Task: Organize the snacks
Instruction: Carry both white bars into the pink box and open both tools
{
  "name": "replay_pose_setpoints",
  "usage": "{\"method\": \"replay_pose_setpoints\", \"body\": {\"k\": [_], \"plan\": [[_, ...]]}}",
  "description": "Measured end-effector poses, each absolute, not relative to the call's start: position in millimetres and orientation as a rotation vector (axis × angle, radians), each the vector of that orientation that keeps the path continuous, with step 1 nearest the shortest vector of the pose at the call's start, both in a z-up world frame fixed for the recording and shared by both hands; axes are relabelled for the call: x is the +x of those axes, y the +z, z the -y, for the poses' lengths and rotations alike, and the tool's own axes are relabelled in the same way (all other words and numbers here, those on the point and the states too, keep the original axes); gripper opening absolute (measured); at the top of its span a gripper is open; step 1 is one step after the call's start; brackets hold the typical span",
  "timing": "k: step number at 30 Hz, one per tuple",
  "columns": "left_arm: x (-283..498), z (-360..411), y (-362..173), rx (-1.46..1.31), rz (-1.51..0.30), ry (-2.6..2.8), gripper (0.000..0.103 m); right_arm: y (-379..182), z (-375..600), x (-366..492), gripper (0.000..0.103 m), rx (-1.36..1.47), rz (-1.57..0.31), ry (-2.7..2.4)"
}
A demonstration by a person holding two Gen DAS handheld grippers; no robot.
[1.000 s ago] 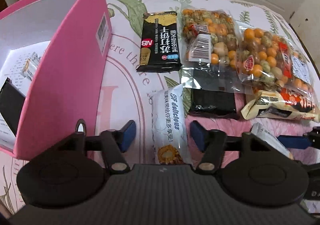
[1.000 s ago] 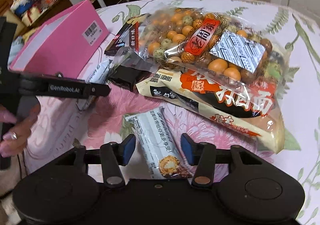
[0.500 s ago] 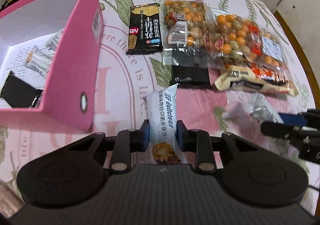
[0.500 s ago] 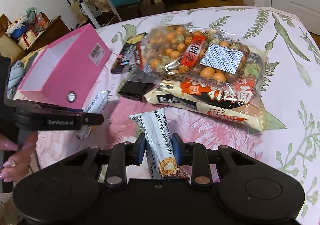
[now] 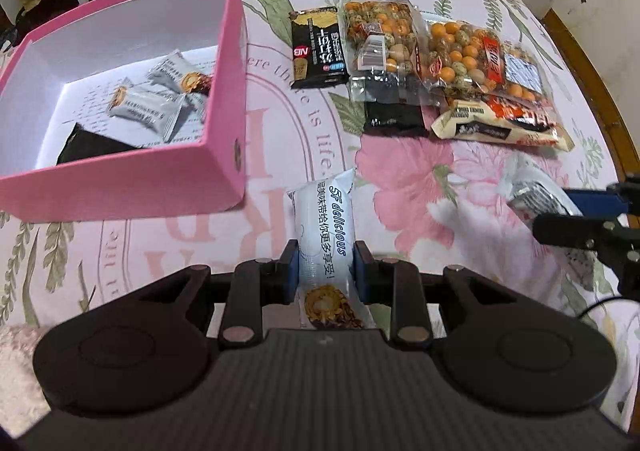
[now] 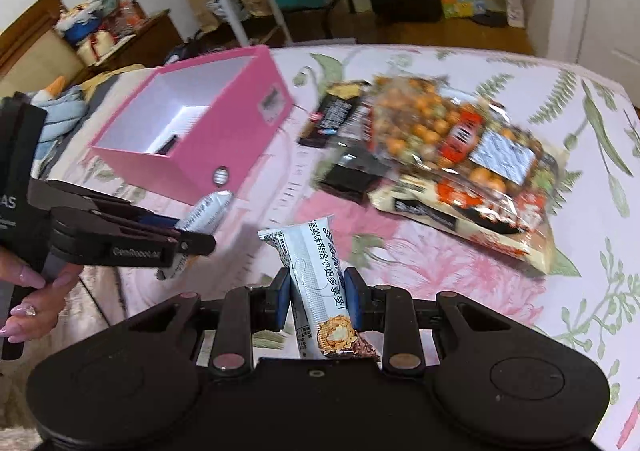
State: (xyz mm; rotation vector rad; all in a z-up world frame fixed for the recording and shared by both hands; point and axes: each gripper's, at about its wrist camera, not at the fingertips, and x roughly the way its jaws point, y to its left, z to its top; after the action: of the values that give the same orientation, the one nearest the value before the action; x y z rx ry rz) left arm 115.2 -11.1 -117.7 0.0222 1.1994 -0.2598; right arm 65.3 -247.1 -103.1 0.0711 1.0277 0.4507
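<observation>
Surface: floral cloth (image 5: 404, 179) with pink flowers and lettering; shelves and boxes behind it in the right wrist view.

Left gripper (image 5: 326, 275): both blue pads pressed against a white bar (image 5: 326, 235) ("5F delicious"), clamped on it at bottom centre of frame, its far end pointing up-frame. Same gripper appears at left in the right wrist view (image 6: 180, 239), held by a hand (image 6: 28, 291) with pink nails.

Right gripper (image 6: 318, 299): pads clenched on a second bar (image 6: 316, 283) of the same kind, bottom centre, tilted slightly left. In the left wrist view this gripper enters from the right edge (image 5: 568, 207) with the blurred wrapper (image 5: 528, 187) in it.

Outward: pink box (image 5: 224, 63), open top, upper left of left view; two like bars (image 5: 156, 99) and a dark packet (image 5: 92, 145) lie inside. Upper centre: black packet (image 5: 318, 47). Right of it, two nut bags (image 5: 380, 39), (image 5: 480, 63), touching. Below them a small dark packet (image 5: 394, 117) and a cream noodle bag (image 5: 500, 127), overlapped by the nut bags.
</observation>
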Motion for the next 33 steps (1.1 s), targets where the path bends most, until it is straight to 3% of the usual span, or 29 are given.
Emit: {"method": "replay_pose_setpoints", "body": {"k": [20,26,33], "plan": [[104.0,-131.5,-18.6,-0.175,-1.034,-0.188,0.027,-16.8,119.9,86.1,0.033,-0.045,-0.837,0.785],[146.2,-170.3,-30.8,-0.161,-0.967,-0.073,0.027,-19.7,67.5,125.8,0.033,-0.095,-0.799,0.883],[217.5,-198.3,-69.9,-0.127,-0.978,-0.014,0.027,-73.2,19.1,201.0,0.033,-0.041,-0.912,0.859]]}}
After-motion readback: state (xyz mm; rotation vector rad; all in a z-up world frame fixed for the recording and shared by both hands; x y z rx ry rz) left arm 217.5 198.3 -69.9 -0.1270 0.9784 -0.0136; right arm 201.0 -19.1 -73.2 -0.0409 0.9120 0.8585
